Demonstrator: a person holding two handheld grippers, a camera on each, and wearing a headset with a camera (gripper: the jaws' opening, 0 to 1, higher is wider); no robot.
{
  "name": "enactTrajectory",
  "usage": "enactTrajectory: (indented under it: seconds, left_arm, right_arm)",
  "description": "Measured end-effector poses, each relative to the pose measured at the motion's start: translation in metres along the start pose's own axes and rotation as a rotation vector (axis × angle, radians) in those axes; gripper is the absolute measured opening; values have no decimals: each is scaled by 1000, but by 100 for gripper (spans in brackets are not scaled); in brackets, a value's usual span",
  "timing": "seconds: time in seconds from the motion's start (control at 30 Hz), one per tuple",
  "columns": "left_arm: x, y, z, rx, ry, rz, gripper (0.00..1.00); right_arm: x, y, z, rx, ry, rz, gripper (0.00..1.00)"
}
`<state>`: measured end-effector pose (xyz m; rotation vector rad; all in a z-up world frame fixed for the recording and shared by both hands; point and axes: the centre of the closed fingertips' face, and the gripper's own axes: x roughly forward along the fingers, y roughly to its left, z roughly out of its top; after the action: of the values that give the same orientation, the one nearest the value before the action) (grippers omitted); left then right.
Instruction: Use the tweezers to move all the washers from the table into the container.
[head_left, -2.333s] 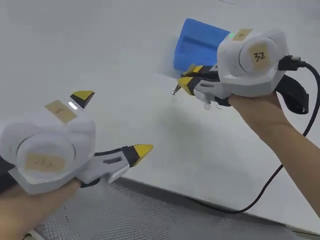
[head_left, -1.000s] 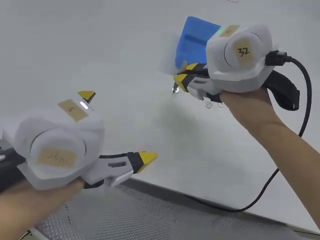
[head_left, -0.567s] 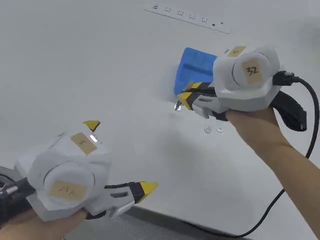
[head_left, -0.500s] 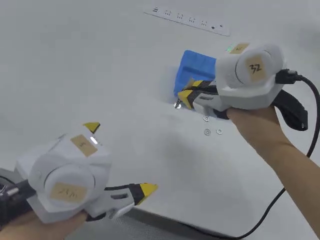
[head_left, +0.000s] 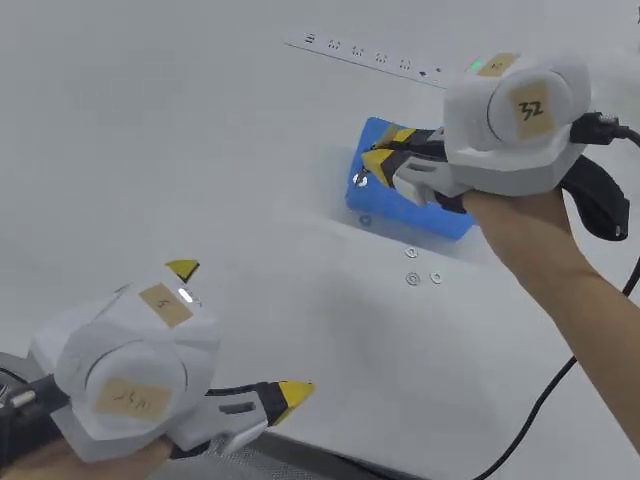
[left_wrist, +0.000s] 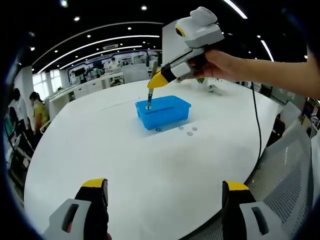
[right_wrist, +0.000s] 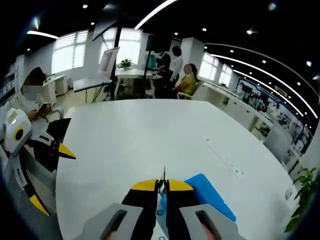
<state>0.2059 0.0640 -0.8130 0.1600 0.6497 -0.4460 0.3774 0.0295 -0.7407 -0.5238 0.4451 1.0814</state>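
Four small flat ring washers lie on the smooth white table just beside the blue rectangular plastic container, one close to its wall, three grouped a little farther out. Right gripper: yellow-tipped jaws clamped together on thin metal tweezers, whose points sit over the container's open top near one end. A small ring is pinched at the points, apparently a fifth washer. Left gripper: jaws spread wide, nothing between them, held by the table's near edge. The left gripper view presents the container's open tray form and raised rim. The right gripper view presents the closed jaws meeting on the tweezers, with people standing in the hall behind. The head view adds a white power strip lying beyond the container.
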Motion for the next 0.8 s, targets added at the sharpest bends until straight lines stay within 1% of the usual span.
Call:
enactTrajectory:
  seconds: [0.07, 0.1, 0.13, 0.17, 0.23, 0.27, 0.3, 0.4, 0.5, 0.57, 0.67, 0.8]
  left_arm:
    - [0, 0, 0, 2, 1, 1, 97]
    - [0, 0, -1, 1, 3, 0, 97]
    - [0, 0, -1, 1, 6, 0, 97]
    - [0, 0, -1, 1, 7, 1, 97]
    - [1, 0, -2, 0, 11, -1, 97]
    - [1, 0, -2, 1, 12, -3, 97]
    - [1, 0, -2, 4, 14, -2, 97]
    - [1, -1, -3, 9, 20, -2, 96]
    - [2, 0, -4, 9, 21, 0, 95]
    - [2, 1, -5, 5, 25, 2, 96]
    - [2, 1, -5, 2, 28, 3, 96]
    - [2, 1, -6, 1, 32, 5, 96]
  right_arm:
    - [3, -10, 1, 11, -4, -29, 1]
    - [6, -14, 1, 20, -10, -35, 1]
    - [8, -17, 0, 26, -10, -43, 1]
    - [12, -23, -3, 38, -7, -61, 1]
    - [16, -29, -8, 57, 1, -75, 2]
    - [18, -31, -9, 55, 6, -81, 2]
    - [20, -35, -12, 47, 13, -99, 1]
    - [26, -38, -17, 63, 25, -99, 2]
    - [34, -40, -27, 82, 43, -99, 2]
    - [37, -42, -32, 98, 43, -102, 2]
    - [45, -43, -42, 149, 54, -91, 2]
    - [52, -45, -50, 152, 69, -89, 2]
